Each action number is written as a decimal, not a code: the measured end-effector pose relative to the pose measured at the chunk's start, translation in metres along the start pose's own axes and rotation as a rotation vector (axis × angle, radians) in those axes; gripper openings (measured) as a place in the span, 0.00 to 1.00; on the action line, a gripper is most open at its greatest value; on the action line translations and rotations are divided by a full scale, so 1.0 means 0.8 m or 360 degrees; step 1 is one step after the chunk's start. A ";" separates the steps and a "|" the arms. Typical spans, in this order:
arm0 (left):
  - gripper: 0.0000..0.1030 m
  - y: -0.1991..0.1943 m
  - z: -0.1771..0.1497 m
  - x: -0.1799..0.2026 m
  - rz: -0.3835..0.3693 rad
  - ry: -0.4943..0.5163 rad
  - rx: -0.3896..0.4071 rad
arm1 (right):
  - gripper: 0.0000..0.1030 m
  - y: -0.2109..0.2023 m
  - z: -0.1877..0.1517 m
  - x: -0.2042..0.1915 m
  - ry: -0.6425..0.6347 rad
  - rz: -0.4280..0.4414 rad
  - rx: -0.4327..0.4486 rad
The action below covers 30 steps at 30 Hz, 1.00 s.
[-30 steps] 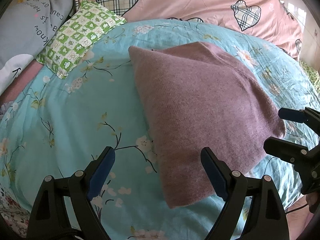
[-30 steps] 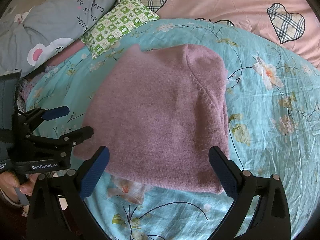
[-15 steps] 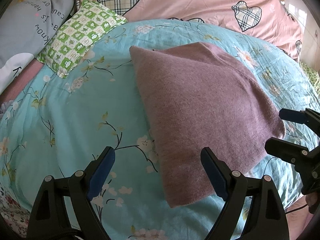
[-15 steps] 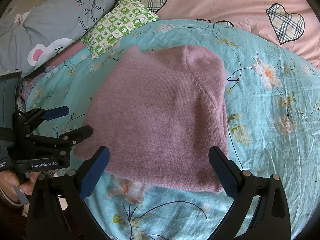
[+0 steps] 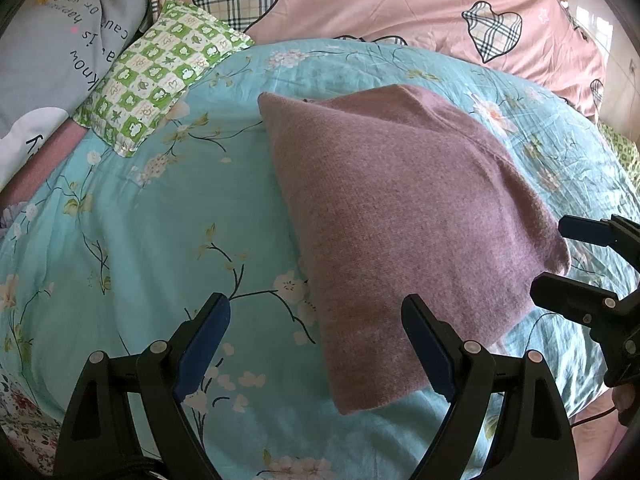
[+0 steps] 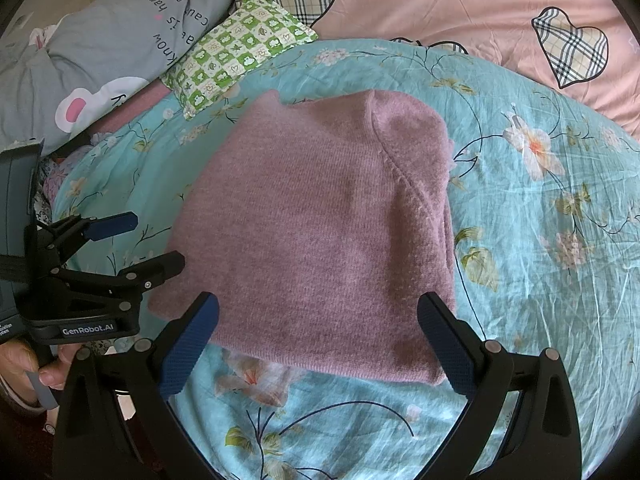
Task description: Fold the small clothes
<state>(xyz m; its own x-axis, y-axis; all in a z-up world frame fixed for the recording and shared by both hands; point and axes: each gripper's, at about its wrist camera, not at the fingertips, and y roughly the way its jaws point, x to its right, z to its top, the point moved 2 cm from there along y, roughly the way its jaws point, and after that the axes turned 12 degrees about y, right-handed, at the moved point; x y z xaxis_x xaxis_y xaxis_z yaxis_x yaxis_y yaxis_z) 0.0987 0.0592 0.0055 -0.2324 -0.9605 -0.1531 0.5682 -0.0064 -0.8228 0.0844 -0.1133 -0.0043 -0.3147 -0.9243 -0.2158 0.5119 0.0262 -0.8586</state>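
A: Where is the sweater (image 5: 404,216)?

B: Flat on the bed (image 5: 168,232), near the middle of the blue floral sheet, folded into a compact block. Neither claw touches it.

A: And the claws?

B: The left claw (image 5: 316,332) hangs over the near left edge of the sweater with its jaws spread wide, nothing between them. The right claw (image 6: 318,336) is spread the same way over the near edge, also empty.

A: Why hold them like that?

B: My guess: the fold looks finished or close to it, so both are held clear, either to check the shape or to line up on the near edge for one more fold.

A: What does the right view give that the left doesn't?

B: A raised seam curving down the right part of the sweater, a thicker doubled layer along that right side, and a hand (image 6: 24,368) holding the left claw's handle. It also shows more of the grey pillow (image 6: 104,52) far left.

A: And the left view?

B: The sweater's long left edge lying straight, the open sheet to its left, and the right claw side-on at the near right corner, jaws parted. Both views show the green pillow (image 5: 160,84) and the pink quilt (image 5: 400,4) beyond.
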 end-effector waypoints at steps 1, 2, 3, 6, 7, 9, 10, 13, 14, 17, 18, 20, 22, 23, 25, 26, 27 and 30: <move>0.86 0.000 0.000 0.000 0.0002 0.0002 0.0000 | 0.96 0.000 0.000 0.000 0.0000 0.0000 0.0000; 0.86 -0.001 0.000 0.000 0.0001 0.0003 0.0000 | 0.96 -0.001 0.000 0.000 0.0001 0.0001 0.0000; 0.86 -0.001 0.000 0.000 0.0001 0.0003 -0.0001 | 0.96 -0.001 0.000 0.000 0.0001 0.0001 0.0000; 0.86 -0.001 0.000 0.001 0.0002 0.0002 0.0000 | 0.96 -0.001 0.000 0.001 -0.0001 0.0001 0.0000; 0.86 -0.001 0.000 0.001 0.0003 0.0000 0.0000 | 0.96 -0.002 0.000 0.001 -0.0001 0.0003 0.0000; 0.86 -0.001 0.000 0.001 0.0001 0.0004 -0.0001 | 0.96 -0.001 0.001 0.001 -0.0003 0.0002 0.0000; 0.86 -0.001 0.000 0.001 0.0001 0.0004 -0.0001 | 0.96 -0.001 0.000 0.001 -0.0002 0.0000 0.0000; 0.86 -0.001 0.001 0.001 0.0002 0.0004 -0.0001 | 0.96 -0.001 0.001 0.001 0.0000 0.0003 -0.0001; 0.86 -0.001 0.001 0.001 0.0004 0.0003 0.0000 | 0.96 -0.001 0.001 0.001 -0.0002 0.0002 0.0000; 0.86 -0.001 0.001 0.001 0.0005 0.0008 0.0002 | 0.96 -0.002 0.001 0.001 -0.0003 0.0002 -0.0001; 0.86 -0.001 0.001 0.002 0.0005 0.0008 0.0002 | 0.96 -0.002 0.001 0.001 -0.0002 0.0000 0.0000; 0.86 -0.001 0.001 0.002 0.0004 0.0009 0.0001 | 0.96 -0.001 0.000 0.001 -0.0002 0.0003 0.0000; 0.86 -0.001 0.002 0.001 0.0004 0.0010 0.0001 | 0.96 -0.002 0.000 0.001 -0.0001 0.0001 0.0000; 0.86 -0.001 0.002 0.001 0.0003 0.0009 0.0001 | 0.96 -0.002 0.001 0.001 0.0000 0.0002 -0.0001; 0.86 -0.002 0.002 0.002 0.0003 0.0010 0.0000 | 0.96 -0.002 0.000 0.001 -0.0004 0.0002 -0.0001; 0.86 -0.001 0.002 0.002 0.0003 0.0012 0.0001 | 0.96 -0.003 0.000 0.001 -0.0006 0.0002 0.0001; 0.86 -0.001 0.002 0.001 0.0004 0.0012 0.0001 | 0.96 -0.002 0.000 0.001 -0.0002 0.0002 0.0000; 0.86 -0.001 0.002 0.001 0.0003 0.0013 0.0001 | 0.96 -0.002 0.000 0.001 -0.0001 0.0002 0.0000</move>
<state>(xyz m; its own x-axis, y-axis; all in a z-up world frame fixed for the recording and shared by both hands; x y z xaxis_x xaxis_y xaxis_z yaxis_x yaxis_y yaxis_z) 0.0992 0.0578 0.0072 -0.2375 -0.9583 -0.1592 0.5695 -0.0046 -0.8220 0.0836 -0.1141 -0.0032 -0.3136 -0.9246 -0.2164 0.5123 0.0271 -0.8584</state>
